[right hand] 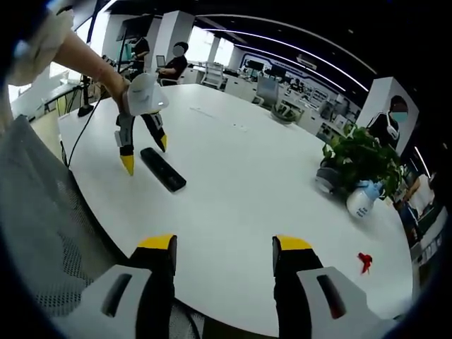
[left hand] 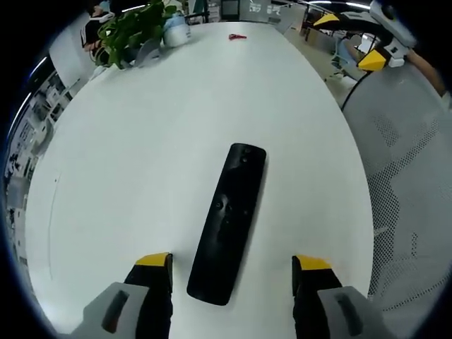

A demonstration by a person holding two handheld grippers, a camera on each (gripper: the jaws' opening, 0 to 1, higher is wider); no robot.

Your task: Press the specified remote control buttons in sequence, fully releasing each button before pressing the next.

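Left gripper view: the left tongs (left hand: pixel 233 272) hang open astride the near end of the black remote (left hand: pixel 229 221) lying on the white surface (left hand: pixel 127 176). The right tongs (right hand: pixel 222 254) are open, well apart.

Remote control (left hand: pixel 229 222): button markings too small to read. Left gripper (left hand: pixel 232 272): body cut off by near edge in left gripper view. Potted plant (right hand: pixel 364 161): pot hidden behind spray bottle (right hand: pixel 361 200). Small red object (right hand: pixel 364 262): too small to identify.

remote (left hand: pixel 229 222) on table (left hand: pixel 141 155), plant (left hand: pixel 131 28) behind
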